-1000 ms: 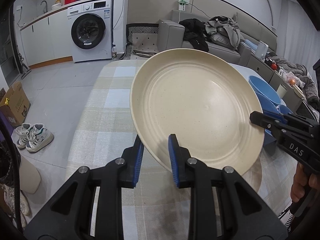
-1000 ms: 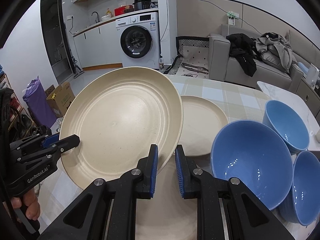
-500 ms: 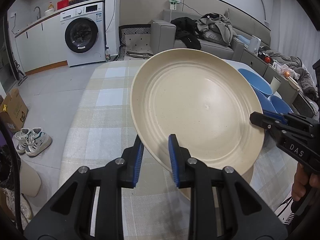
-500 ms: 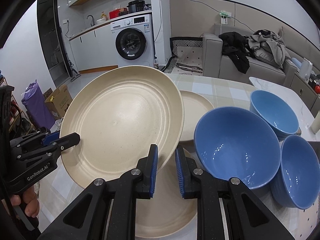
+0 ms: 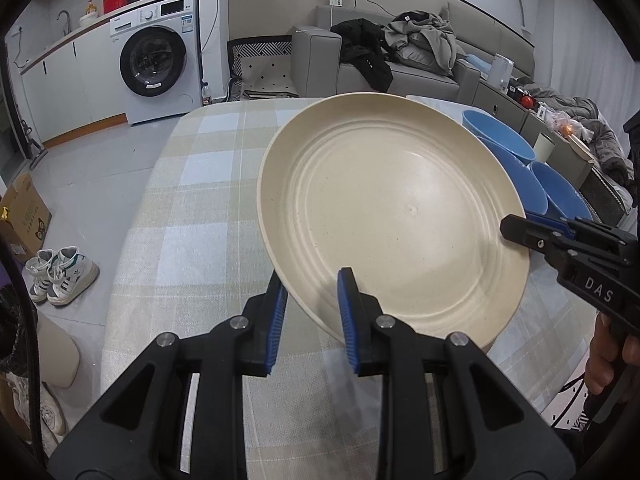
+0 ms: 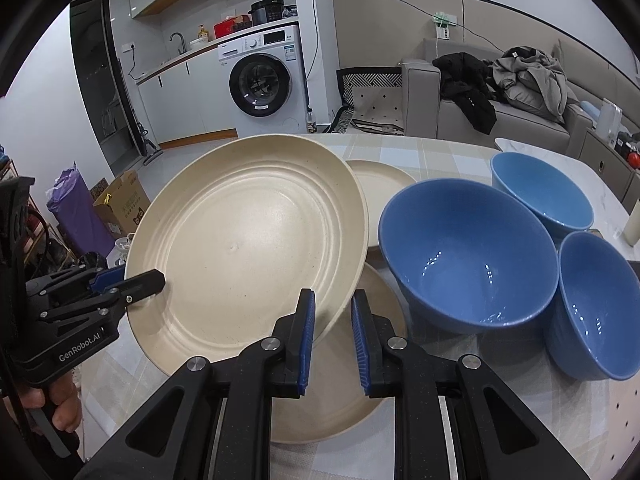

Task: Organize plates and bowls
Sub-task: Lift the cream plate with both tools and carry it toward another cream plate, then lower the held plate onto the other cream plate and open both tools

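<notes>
Both grippers, left gripper (image 5: 308, 312) and right gripper (image 6: 332, 336), nearly closed, pinching opposite rims of cream plate (image 6: 248, 248), hovering tilted over lower plate (image 6: 340, 392); uneven release risking clatter, slide into big blue bowl (image 6: 468, 256).

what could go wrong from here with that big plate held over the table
1. The cream plate is pinched only at its rim by the left tool and the right tool; if they drift apart it could slip.
2. Its tilted edge hangs beside the large blue bowl and could knock it.
3. Set down off-centre, it may sit crooked on the plate below.
</notes>
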`<state>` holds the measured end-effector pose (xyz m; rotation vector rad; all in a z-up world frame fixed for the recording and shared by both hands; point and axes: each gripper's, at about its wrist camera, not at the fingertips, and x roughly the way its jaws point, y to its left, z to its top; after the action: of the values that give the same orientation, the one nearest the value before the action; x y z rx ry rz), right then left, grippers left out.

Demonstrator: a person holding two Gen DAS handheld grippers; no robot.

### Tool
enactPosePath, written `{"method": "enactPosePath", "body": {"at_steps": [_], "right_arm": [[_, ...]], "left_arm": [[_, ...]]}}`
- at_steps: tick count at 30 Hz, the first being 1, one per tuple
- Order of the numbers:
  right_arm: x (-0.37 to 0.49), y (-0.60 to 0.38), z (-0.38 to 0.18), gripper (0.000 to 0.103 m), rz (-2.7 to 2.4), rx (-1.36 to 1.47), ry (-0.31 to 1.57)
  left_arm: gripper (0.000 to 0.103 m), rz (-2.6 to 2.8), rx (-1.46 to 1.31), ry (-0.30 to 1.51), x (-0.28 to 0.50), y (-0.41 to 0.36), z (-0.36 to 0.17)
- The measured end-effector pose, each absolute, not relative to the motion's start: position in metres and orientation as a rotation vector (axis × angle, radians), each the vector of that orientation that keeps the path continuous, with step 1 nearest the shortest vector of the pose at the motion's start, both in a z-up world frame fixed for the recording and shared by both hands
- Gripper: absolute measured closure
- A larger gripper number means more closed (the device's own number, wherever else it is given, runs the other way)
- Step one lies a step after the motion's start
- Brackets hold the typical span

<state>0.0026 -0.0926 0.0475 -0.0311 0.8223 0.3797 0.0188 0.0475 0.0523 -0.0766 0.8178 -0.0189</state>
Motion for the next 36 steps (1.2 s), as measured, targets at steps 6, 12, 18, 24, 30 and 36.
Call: {"method": "enactPosePath", "body": {"at_steps": [6,12,18,24,30,36], "right_arm": [[-0.004,-0.097,0.037,0.084,0.379,-0.019,0.834],[-0.01,-0.101,0.028,0.084,0.367,-0.02,0.846],[-0.013,-0.104,0.021,0.084,0.35,-0.03,0.853],[-0.013,-0.102,0.015,0.084,0.341,-0.031,0.868],[-0.007,-0.101,0.005,0.084,0.328,-0.03,0.89],[0.0,-0.099,-0.003,0.084,0.311,-0.041,0.905]], "left_arm": [[0.08,-0.022,-0.069,0.836,0.016,0.049,0.042],[0.08,-0.029,-0.056,0.848,0.016,0.049,0.034],[0.08,-0.037,-0.039,0.859,0.016,0.042,0.029],[0.08,-0.038,-0.032,0.877,0.022,0.043,0.022],[0.08,-0.038,-0.016,0.896,0.029,0.04,0.012],[0.08,-0.045,-0.007,0.912,0.035,0.038,0.0]]}}
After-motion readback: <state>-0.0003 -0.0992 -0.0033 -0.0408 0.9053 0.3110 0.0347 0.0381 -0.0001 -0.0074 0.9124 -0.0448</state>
